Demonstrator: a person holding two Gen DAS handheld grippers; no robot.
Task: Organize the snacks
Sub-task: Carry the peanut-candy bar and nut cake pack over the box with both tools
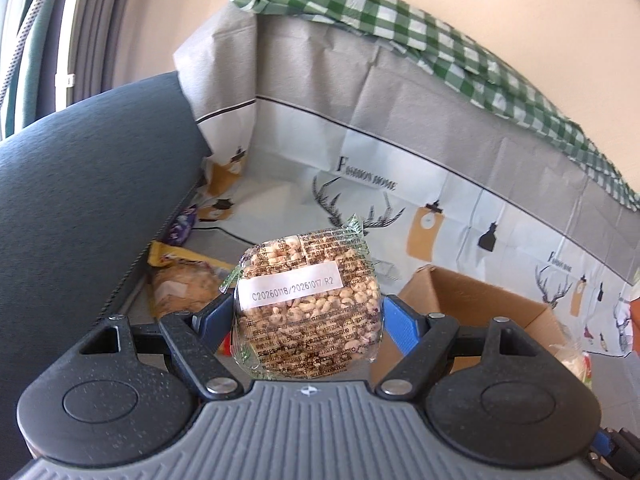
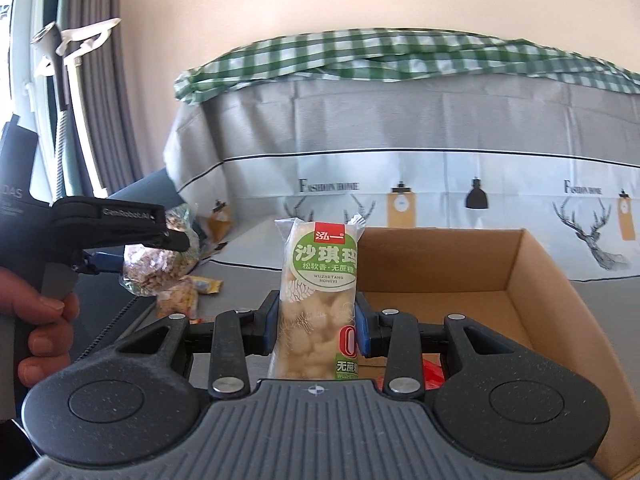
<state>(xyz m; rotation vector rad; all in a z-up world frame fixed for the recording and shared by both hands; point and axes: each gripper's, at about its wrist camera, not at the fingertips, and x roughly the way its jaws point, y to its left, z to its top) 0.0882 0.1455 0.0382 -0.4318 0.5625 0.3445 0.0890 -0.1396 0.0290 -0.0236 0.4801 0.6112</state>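
Note:
My left gripper is shut on a round puffed-grain cake in a clear wrapper with a white date sticker. The right wrist view shows that same cake held up at the left, in the left gripper gripped by a person's hand. My right gripper is shut on a tall sachima packet with a green label, held upright. An open cardboard box stands just behind and right of the packet, and its corner lies right of the cake.
Loose snacks lie on the grey surface at the left: a yellow packet and a purple one. A dark cushion rises on the left. A deer-print cover under a green checked cloth walls the back. Something red lies in the box.

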